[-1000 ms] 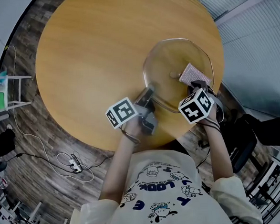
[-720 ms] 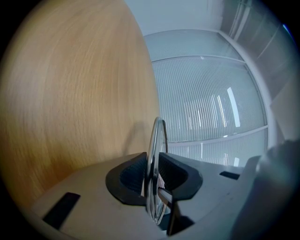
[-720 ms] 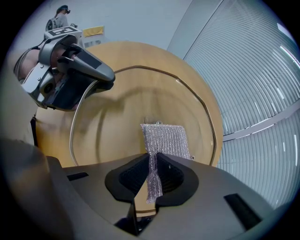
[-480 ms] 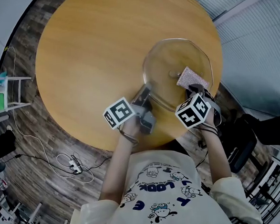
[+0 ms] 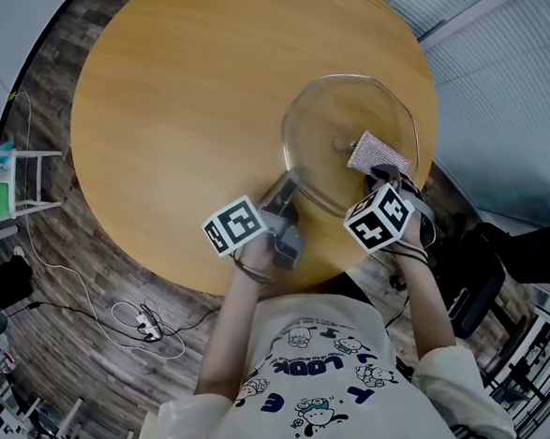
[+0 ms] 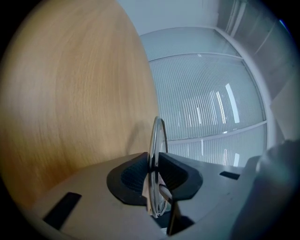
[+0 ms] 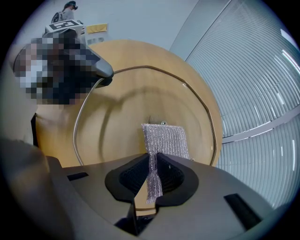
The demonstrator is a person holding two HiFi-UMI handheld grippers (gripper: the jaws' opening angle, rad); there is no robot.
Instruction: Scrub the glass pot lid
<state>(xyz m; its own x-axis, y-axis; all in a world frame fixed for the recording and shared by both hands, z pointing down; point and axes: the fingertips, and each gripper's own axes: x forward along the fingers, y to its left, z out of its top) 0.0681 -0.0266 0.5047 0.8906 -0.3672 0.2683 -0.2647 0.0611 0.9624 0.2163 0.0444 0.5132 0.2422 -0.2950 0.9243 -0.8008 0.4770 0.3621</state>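
Jaws of left gripper [image 5: 289, 185] just nipped tighter on glass pot lid [image 5: 329, 116] rim. Right gripper [image 5: 384, 171] jaws clamp mesh scrub pad [image 5: 375, 150], barely shifted lower left. Scrubbing likely mid-stroke.

You have one glass pot lid [image 5: 349, 129] in front of you and one silver scouring pad [image 5: 376, 152]. You are holding two grippers, the left gripper [image 5: 288, 183] and the right gripper [image 5: 385, 170], each with two jaws. They carry two cubes in all: one left marker cube [image 5: 234, 224] and one right marker cube [image 5: 380, 218]. There is one round wooden table [image 5: 201, 106] and one white cable [image 5: 120, 307] on the floor
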